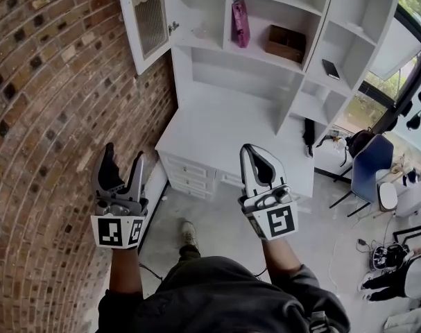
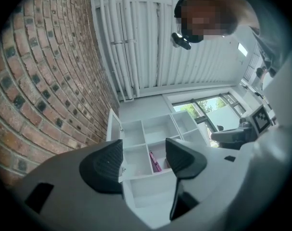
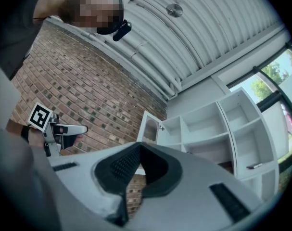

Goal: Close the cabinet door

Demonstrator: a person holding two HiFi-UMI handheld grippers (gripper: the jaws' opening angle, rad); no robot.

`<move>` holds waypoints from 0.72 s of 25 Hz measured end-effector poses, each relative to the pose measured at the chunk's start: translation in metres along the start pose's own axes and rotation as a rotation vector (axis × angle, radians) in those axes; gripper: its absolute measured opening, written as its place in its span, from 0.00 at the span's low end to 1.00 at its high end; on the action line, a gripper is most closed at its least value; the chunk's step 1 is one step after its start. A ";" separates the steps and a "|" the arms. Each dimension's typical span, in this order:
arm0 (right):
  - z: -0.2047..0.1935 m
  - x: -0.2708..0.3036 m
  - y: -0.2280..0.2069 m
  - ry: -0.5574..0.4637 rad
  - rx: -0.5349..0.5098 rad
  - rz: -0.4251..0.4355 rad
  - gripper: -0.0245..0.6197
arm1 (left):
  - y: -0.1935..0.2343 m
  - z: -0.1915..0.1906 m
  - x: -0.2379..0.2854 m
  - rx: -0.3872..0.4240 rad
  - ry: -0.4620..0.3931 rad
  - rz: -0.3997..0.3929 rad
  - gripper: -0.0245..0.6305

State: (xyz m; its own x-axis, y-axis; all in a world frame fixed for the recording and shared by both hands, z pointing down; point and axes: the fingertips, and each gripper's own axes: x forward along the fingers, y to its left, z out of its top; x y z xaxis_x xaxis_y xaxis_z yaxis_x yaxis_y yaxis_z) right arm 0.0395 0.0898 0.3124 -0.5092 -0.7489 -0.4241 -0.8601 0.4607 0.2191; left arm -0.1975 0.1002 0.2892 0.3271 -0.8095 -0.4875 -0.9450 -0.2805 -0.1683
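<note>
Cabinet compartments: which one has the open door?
The top compartment nearest the brick wall: its glass-panelled door is swung out; those holding the pink bag and brown box show none.

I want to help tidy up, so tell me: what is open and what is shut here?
Cabinet door, open, swung out toward the brick wall.
Left gripper, fingers apart, nothing between them.
Right gripper, fingers together, holding nothing.
Desk drawers, shut.
Pink bag, standing upright.
</note>
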 end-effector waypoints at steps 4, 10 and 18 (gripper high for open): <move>-0.021 0.036 -0.012 0.008 -0.022 -0.012 0.04 | 0.024 -0.032 0.034 -0.016 0.001 -0.001 0.46; -0.048 0.105 -0.031 0.007 -0.035 -0.020 0.04 | 0.062 -0.071 0.092 -0.031 0.005 -0.014 0.45; -0.080 0.192 -0.035 0.015 -0.041 -0.014 0.04 | 0.118 -0.113 0.151 -0.052 0.024 -0.031 0.43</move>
State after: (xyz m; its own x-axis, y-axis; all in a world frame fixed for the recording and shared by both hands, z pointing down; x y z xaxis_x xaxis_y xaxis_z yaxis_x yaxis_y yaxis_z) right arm -0.0308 -0.1077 0.2938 -0.4975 -0.7620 -0.4145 -0.8674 0.4307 0.2494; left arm -0.2592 -0.1132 0.2923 0.3572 -0.8119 -0.4618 -0.9331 -0.3320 -0.1382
